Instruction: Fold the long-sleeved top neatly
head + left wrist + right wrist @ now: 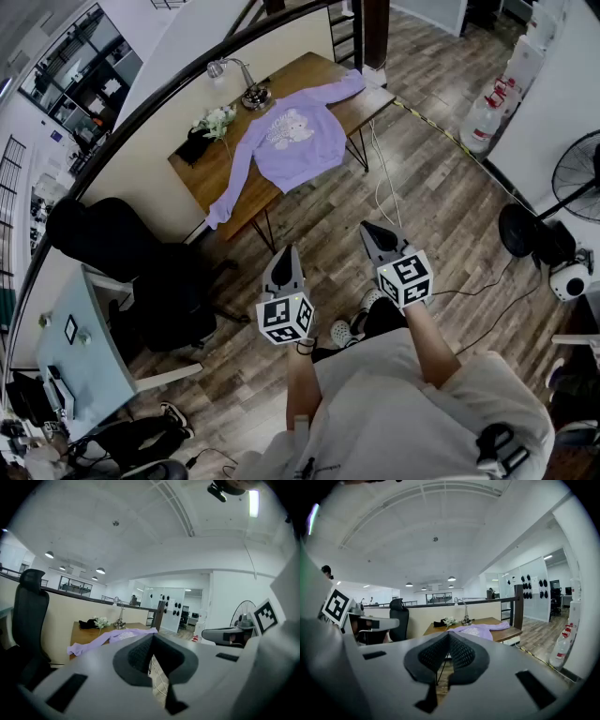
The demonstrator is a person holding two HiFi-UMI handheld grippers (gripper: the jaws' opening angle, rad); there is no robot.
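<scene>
A lilac long-sleeved top [286, 139] with a white print lies spread flat on a wooden table [204, 169], one sleeve hanging over the near left edge, the other reaching the far right corner. In the gripper views the top [112, 638] [480, 630] shows far ahead. My left gripper [284, 262] and right gripper [375, 234] are held over the floor, well short of the table. Both are shut with nothing between the jaws [152, 656] [449, 656].
On the table's far side stand a desk lamp [251, 89], a white flower bunch [216, 120] and a dark object [195, 145]. A black office chair [141, 258] stands left. Water jugs [483, 117], a fan [577, 173] and floor cables [384, 187] lie right.
</scene>
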